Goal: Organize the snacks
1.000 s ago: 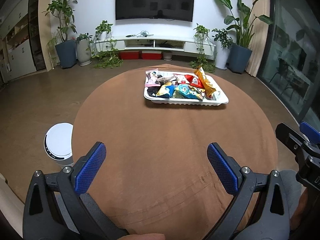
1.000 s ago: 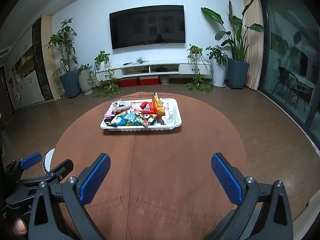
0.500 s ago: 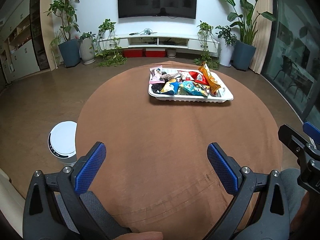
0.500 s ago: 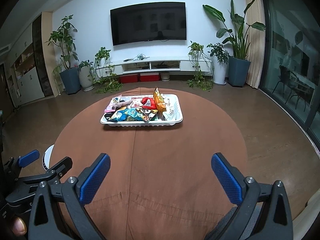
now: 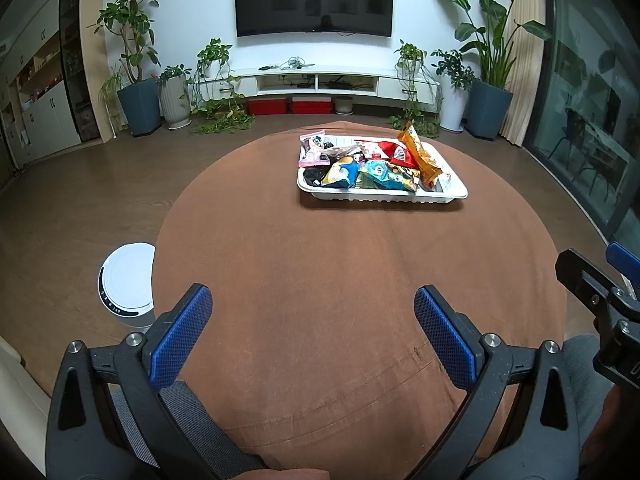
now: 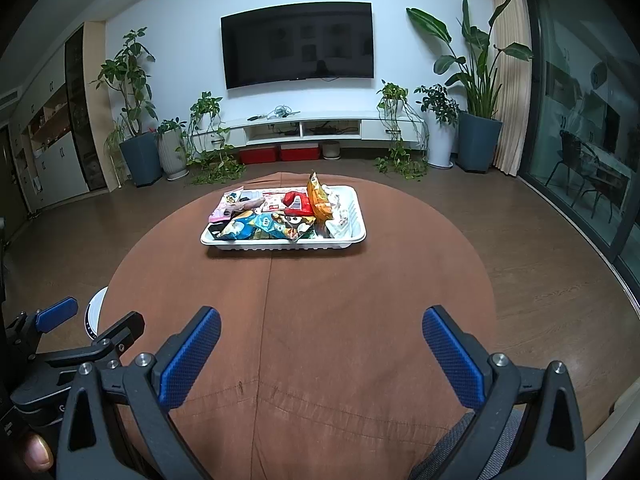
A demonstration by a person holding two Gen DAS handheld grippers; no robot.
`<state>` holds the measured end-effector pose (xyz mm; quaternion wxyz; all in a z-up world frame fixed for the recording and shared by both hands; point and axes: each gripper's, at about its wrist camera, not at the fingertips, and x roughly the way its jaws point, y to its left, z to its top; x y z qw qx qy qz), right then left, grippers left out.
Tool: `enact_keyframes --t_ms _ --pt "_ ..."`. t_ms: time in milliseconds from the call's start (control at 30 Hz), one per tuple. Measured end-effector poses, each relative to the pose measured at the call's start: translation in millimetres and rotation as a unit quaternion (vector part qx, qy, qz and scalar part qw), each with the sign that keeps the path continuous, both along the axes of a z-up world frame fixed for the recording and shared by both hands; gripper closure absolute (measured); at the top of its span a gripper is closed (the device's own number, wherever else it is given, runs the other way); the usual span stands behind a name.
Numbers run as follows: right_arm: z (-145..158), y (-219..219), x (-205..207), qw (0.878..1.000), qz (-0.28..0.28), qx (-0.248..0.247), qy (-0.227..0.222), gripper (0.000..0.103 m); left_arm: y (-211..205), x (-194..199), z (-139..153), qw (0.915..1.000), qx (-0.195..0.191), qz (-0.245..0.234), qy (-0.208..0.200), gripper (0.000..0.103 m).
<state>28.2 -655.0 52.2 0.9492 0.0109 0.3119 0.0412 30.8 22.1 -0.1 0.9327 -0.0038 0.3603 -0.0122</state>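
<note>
A: Claws?
B: My left gripper has its jaws spread wide, nothing between them; my right gripper likewise; both hang over the near edge of the brown table.
A: Snacks?
B: Snack packets heaped in the white tray on the table's far side; well apart from both claws.

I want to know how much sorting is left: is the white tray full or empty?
Full. The white tray holds a heap of snack packets, an orange bag standing tallest; none lie on the brown tablecloth.
</note>
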Motion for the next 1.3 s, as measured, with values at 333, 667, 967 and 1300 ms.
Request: enact_keyframes --t_ms 333,667,967,1300 --pt "-0.3 -0.1 -0.2 1.000 0.000 0.000 0.001 0.000 0.9 1.2 -3.0 1.0000 0.003 0.001 0.000 0.000" --pt "-2.1 -0.2 -2.8 1.000 0.000 -0.001 0.003 0.000 3.1 3.4 -7.7 1.0000 0.007 0.003 0.002 0.000" --pt "-2.3 -0.3 -3.1 1.000 0.000 -0.001 0.004 0.000 2.9 3.4 -8.3 1.0000 0.008 0.003 0.003 0.000" --pt "-0.8 -0.4 -3.2 1.000 0.000 -0.001 0.004 0.000 5.6 4.2 -9.2 0.9999 0.009 0.003 0.004 0.000"
